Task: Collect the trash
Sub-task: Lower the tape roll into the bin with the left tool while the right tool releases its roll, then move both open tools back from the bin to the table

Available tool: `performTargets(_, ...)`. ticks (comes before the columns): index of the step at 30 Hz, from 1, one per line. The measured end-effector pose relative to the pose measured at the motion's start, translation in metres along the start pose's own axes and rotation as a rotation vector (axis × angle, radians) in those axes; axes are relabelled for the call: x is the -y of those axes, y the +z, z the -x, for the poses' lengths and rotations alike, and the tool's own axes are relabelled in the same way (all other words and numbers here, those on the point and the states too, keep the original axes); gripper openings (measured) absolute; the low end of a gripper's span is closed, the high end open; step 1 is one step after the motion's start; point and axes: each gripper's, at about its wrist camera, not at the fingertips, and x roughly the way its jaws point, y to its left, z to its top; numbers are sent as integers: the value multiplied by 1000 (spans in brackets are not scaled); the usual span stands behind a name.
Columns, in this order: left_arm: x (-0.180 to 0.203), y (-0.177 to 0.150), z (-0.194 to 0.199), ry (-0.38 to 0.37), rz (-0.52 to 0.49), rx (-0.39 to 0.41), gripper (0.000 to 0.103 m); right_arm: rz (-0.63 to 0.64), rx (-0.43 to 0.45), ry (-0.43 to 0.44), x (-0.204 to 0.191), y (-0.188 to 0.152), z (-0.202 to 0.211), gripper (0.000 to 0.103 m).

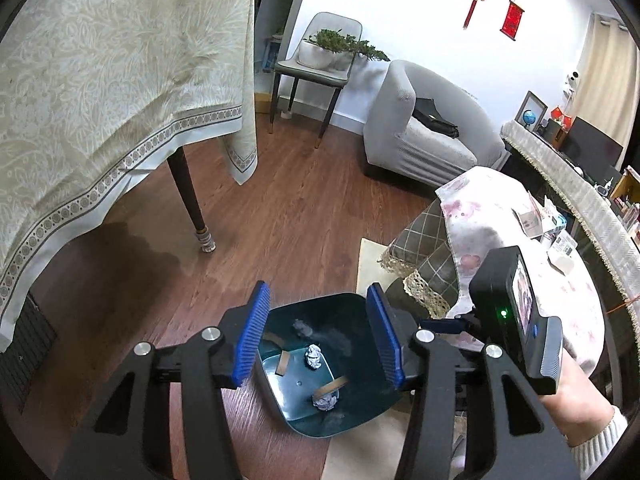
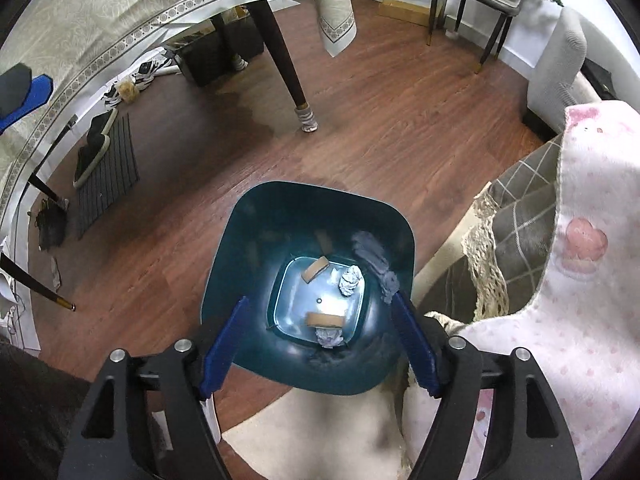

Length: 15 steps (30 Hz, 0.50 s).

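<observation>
Left wrist view: our left gripper [image 1: 318,334] hung over the teal bin [image 1: 362,408] on the wood floor [image 1: 296,208], jaws roughly halfway apart w/ nothing between. Two crumpled paper balls [image 1: 315,357] and cardboard strips [image 1: 330,388] lay at the bin's bottom.

Right wrist view: our right gripper [image 2: 320,344] sat over the same bin [image 2: 236,264], jaws wide apart, nothing gripped. A grey wad [image 2: 376,262] was inside against the bin's right wall.
</observation>
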Motion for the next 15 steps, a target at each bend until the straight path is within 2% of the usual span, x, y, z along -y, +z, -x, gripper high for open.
performTargets(8, 18, 9, 1, -11, -14, 27, 53, -27, 83, 31, 13, 3, 29, 74)
performTargets(15, 50, 17, -1, -35, -44, 50, 53, -61, 214, 47, 34, 0, 79, 74)
